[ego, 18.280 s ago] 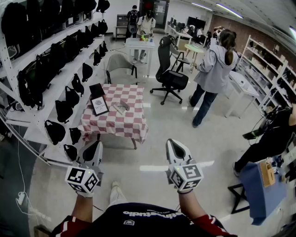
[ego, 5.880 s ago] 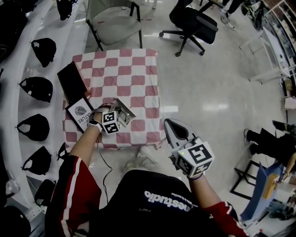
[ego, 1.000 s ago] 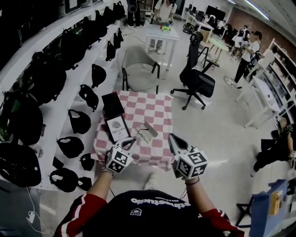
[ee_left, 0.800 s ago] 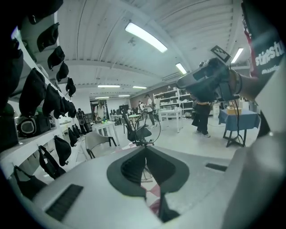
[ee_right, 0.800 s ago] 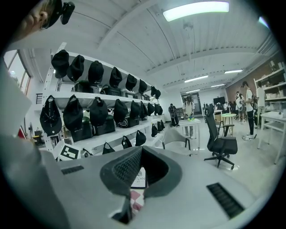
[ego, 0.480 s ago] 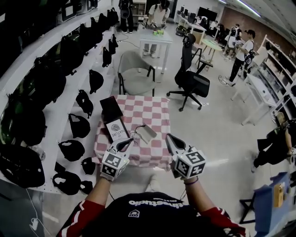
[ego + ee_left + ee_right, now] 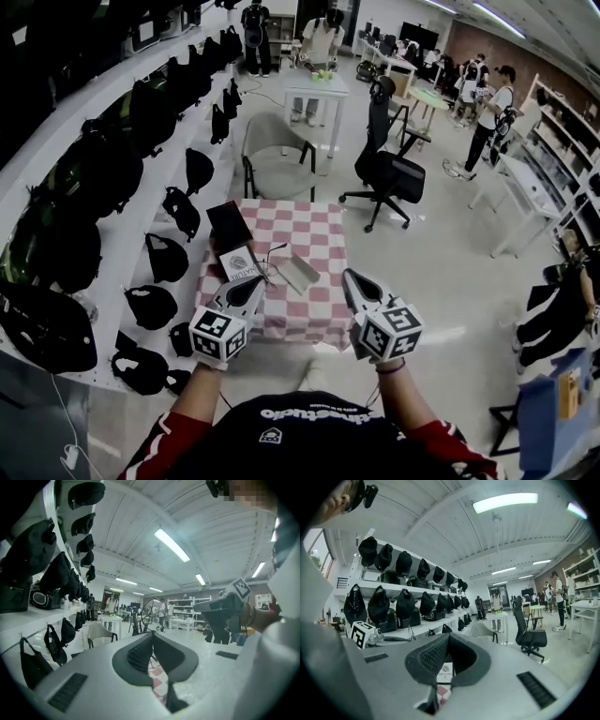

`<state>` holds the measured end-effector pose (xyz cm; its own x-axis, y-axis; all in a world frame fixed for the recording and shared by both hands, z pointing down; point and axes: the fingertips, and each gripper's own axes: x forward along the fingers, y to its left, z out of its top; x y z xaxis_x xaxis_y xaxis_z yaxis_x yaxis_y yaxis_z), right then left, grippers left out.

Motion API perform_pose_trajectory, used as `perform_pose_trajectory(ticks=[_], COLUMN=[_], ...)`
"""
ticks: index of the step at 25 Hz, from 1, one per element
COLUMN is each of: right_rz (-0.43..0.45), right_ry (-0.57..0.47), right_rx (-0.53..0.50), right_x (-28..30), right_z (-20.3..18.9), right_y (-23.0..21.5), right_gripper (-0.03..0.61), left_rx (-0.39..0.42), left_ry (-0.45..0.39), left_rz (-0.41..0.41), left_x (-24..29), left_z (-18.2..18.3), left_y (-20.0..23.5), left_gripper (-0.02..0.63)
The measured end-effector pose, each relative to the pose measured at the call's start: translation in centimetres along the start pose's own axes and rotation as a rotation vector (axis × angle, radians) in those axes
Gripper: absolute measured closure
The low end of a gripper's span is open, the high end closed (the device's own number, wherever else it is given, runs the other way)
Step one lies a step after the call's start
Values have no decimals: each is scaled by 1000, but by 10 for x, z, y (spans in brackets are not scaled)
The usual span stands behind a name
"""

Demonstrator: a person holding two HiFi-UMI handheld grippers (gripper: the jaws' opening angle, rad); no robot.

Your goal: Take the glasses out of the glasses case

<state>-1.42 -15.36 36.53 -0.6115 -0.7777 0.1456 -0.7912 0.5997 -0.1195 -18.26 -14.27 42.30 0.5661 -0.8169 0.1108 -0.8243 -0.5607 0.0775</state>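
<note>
In the head view my left gripper (image 7: 253, 284) hangs over the near left part of the checked table (image 7: 314, 234). It is shut on thin wire-framed glasses (image 7: 268, 263), which stick out past its tips. One round lens of the glasses (image 7: 155, 615) stands above the closed jaws of the left gripper (image 7: 152, 635) in its own view. The grey glasses case (image 7: 298, 272) lies on the cloth just right of the glasses, apart from them. My right gripper (image 7: 350, 277) is shut on nothing at the table's near right edge. Its jaws also meet in the right gripper (image 7: 449, 638) view.
A white printed card (image 7: 241, 265) and a black flat box (image 7: 228, 225) lie on the table's left side. A grey chair (image 7: 277, 155) stands behind the table, a black office chair (image 7: 394, 169) to the right. Shelves of black bags (image 7: 112, 159) run along the left. People stand far back.
The left gripper has drawn back and left with the glasses, away from the case. The head view has lifted and the table looks farther off. The right gripper has barely moved.
</note>
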Motion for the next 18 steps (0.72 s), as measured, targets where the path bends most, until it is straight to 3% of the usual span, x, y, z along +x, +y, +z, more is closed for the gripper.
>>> perform_pose_trajectory(ticks=[9,18], right_rz=[-22,-72], right_ry=[-44,-133], right_rx=[-22,-39], right_x=[-14,-30], right_z=[9,25], right_y=[5,2], right_gripper=[575,575], left_rx=[-14,-17], left_ry=[-96,-133], left_rz=[21,50], left_x=[-23,-36], left_z=[36,47], left_y=[1,10], left_gripper=[604,604])
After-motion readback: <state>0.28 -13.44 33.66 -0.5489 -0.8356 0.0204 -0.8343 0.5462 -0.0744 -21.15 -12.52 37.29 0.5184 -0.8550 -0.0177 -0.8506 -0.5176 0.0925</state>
